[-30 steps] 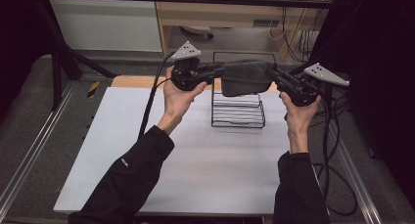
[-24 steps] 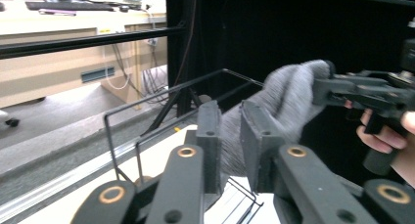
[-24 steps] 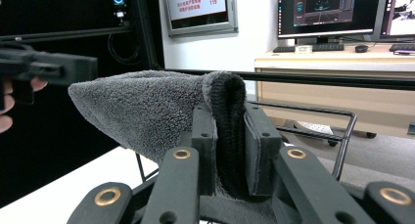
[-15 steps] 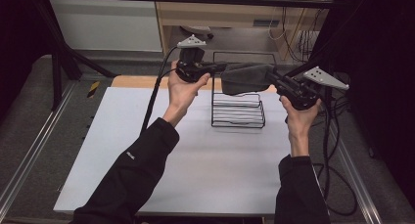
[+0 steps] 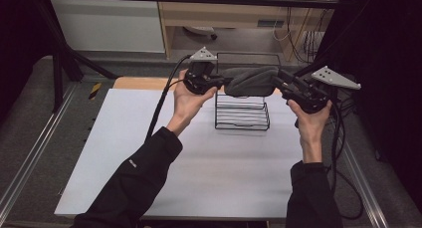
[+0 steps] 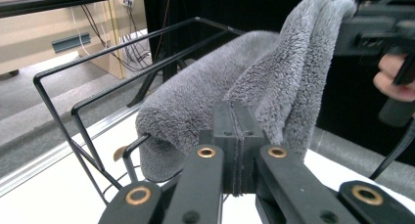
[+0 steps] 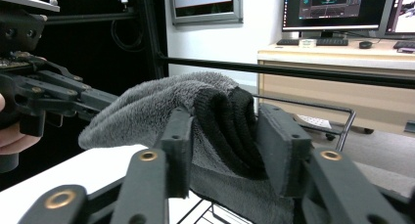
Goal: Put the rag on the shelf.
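Note:
A grey fluffy cloth [image 5: 251, 81] with a black part hangs folded over the top rail of a black wire rack [image 5: 241, 121]. My left gripper [image 5: 221, 81] sits at the cloth's left end. In the left gripper view its jaws [image 6: 236, 111] are shut pad to pad, with the cloth [image 6: 220, 97] just beyond them. My right gripper [image 5: 281, 83] reaches in from the right. Its jaws [image 7: 222, 121] have just been opening and stand loosely around the cloth's black fold [image 7: 230, 116].
The rack stands at the back middle of a white table [image 5: 149, 153], with a wooden strip [image 5: 139, 82] behind it. Metal rails [image 5: 30, 158] run along both table sides. Cables [image 5: 159, 103] trail from each gripper. Desks and monitors stand behind.
My left hand has shifted slightly toward the rack. The cloth and my right hand stay where they were.

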`<state>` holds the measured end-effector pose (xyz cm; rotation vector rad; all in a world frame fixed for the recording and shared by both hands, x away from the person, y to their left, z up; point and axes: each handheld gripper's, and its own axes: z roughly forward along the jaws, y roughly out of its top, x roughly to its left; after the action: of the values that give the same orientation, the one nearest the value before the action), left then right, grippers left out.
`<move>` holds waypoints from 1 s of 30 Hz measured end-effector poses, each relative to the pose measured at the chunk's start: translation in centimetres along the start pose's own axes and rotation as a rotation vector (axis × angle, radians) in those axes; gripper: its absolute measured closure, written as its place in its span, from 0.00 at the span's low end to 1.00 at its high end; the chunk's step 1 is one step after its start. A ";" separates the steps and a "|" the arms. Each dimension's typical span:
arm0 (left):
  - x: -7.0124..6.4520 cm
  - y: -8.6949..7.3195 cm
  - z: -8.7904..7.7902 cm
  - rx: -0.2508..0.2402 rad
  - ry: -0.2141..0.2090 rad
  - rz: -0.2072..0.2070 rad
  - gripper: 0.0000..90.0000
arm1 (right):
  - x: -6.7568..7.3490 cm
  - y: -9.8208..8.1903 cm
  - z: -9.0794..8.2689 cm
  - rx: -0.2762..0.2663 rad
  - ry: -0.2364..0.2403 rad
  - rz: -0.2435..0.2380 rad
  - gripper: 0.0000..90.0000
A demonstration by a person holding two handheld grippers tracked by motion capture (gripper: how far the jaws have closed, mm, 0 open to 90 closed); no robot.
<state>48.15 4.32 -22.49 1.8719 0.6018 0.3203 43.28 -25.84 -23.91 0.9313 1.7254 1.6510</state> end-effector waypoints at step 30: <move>0.3 -3.5 3.0 0.070 0.043 0.003 1.00 | -1.3 -3.5 1.6 0.218 -0.068 0.065 1.00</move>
<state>48.98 3.07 -26.86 1.9372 0.6471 0.3457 45.03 -25.89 -27.57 1.1414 1.8729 1.4728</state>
